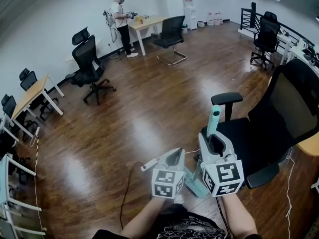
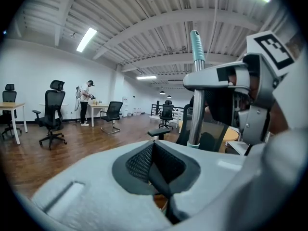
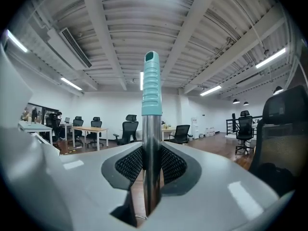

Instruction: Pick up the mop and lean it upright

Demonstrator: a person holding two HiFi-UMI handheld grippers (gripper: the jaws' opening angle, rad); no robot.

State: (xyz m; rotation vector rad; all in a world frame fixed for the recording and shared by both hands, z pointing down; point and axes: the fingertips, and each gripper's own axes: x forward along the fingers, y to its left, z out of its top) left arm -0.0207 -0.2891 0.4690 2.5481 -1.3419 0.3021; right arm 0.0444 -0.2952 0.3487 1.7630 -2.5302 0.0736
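The mop stands nearly upright in front of me. Its steel handle (image 3: pixel 150 143) with a teal ribbed grip (image 3: pixel 151 88) runs straight up between the pads of my right gripper (image 3: pixel 151 166), which is shut on it. In the head view the teal grip (image 1: pixel 214 119) rises above the right gripper (image 1: pixel 215 144), and the pale teal mop head (image 1: pixel 198 184) rests on the floor below. My left gripper (image 1: pixel 169 159) hovers just left of the mop, its jaws shut on nothing (image 2: pixel 156 166). From the left gripper view the handle (image 2: pixel 196 85) passes through the right gripper (image 2: pixel 240 97).
A black office chair (image 1: pixel 281 118) stands close on the right, with its armrest (image 1: pixel 227 98) just behind the mop. A thin cable (image 1: pixel 127 188) curls on the wood floor at my left. A person (image 1: pixel 121 24) stands at a far desk; more chairs (image 1: pixel 89 63) and desks line the left.
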